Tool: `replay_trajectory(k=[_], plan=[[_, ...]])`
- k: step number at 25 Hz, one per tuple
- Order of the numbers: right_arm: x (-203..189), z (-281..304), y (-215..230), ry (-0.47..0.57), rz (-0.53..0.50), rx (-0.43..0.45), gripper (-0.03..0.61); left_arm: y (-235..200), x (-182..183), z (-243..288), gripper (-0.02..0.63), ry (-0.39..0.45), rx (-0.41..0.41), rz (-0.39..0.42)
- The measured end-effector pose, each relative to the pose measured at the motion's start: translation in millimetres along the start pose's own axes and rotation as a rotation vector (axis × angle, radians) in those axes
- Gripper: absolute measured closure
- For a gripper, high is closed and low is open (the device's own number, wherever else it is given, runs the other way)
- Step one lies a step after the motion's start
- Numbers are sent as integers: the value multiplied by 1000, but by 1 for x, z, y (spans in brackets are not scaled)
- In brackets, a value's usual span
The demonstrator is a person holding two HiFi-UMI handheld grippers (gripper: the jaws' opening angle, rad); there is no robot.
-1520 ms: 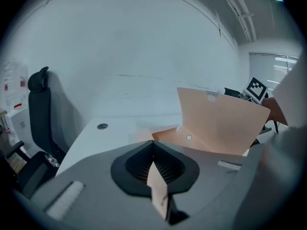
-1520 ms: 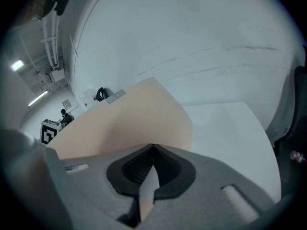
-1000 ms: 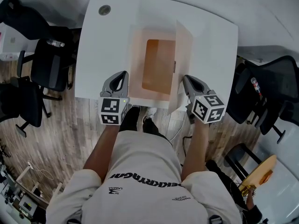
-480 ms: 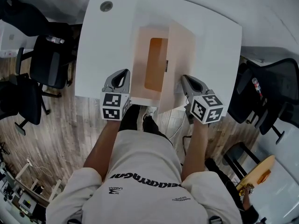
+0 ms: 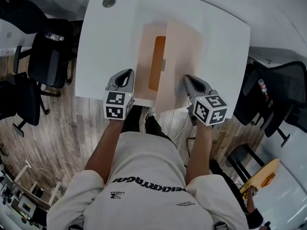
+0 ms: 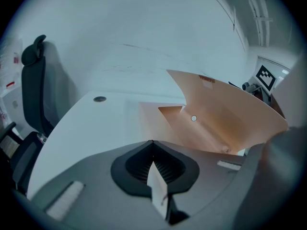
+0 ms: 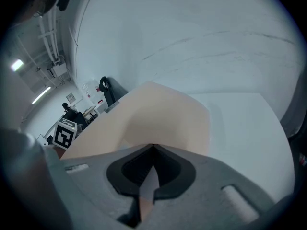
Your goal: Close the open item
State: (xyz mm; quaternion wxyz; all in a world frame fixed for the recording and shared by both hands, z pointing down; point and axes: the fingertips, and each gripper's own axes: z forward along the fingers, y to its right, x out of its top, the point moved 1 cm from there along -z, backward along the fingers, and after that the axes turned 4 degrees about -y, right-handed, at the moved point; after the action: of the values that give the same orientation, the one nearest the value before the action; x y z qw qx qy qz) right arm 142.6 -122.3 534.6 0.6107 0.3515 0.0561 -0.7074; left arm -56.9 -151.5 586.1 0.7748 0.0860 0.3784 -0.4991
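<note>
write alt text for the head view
A person at a white table holds a half-closed tan folder: left gripper clamped on its left edge, right gripper holding the right cover raised partway over it.

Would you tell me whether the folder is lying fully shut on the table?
No: the folder stands partly open, its right cover raised at an angle with the orange inside showing.

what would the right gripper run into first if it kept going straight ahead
The folder's raised cover: the right gripper is shut on its near edge, and the cover fills the line ahead. Only white table shows beyond it.
</note>
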Motion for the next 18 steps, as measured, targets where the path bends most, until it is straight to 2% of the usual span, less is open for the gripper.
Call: replay_trajectory(k=[18], plan=[[-6, 21, -10, -35, -5, 28, 578, -5, -17, 17, 612, -53, -26, -40]])
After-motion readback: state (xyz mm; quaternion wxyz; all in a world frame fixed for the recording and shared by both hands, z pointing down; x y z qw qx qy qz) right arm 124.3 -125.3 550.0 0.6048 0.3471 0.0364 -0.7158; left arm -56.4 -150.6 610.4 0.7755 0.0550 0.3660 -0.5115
